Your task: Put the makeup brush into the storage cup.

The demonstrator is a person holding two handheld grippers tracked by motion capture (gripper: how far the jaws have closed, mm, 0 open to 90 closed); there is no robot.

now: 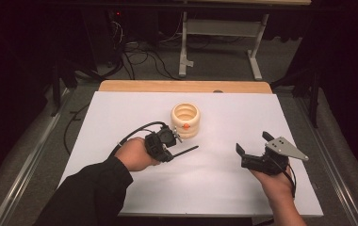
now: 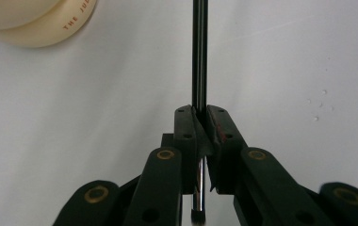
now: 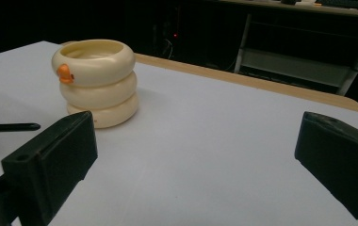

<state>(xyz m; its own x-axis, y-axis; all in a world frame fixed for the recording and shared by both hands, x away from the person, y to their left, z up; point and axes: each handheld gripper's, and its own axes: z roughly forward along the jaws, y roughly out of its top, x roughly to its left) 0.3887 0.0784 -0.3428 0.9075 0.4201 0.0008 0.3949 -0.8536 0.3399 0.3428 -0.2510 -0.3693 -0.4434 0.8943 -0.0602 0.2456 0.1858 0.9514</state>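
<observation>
A cream holder (image 1: 185, 120) made of three stacked rings, with a small orange beak on its top ring, stands upright at the middle back of the white sheet. My left gripper (image 1: 173, 154) is just in front of it and to its left, shut on a thin black pen (image 1: 187, 150) that points right. In the left gripper view the pen (image 2: 199, 56) runs straight out between the closed jaws of the left gripper (image 2: 200, 117), with the holder (image 2: 36, 23) at top left. My right gripper (image 1: 252, 142) stands open, front right of the holder (image 3: 99, 80), holding nothing.
A white sheet (image 1: 215, 183) covers the wooden table (image 1: 182, 86). Beyond the far edge are a white table frame (image 1: 184, 52) and loose cables (image 1: 139, 56) on the floor. Metal rails run along both sides.
</observation>
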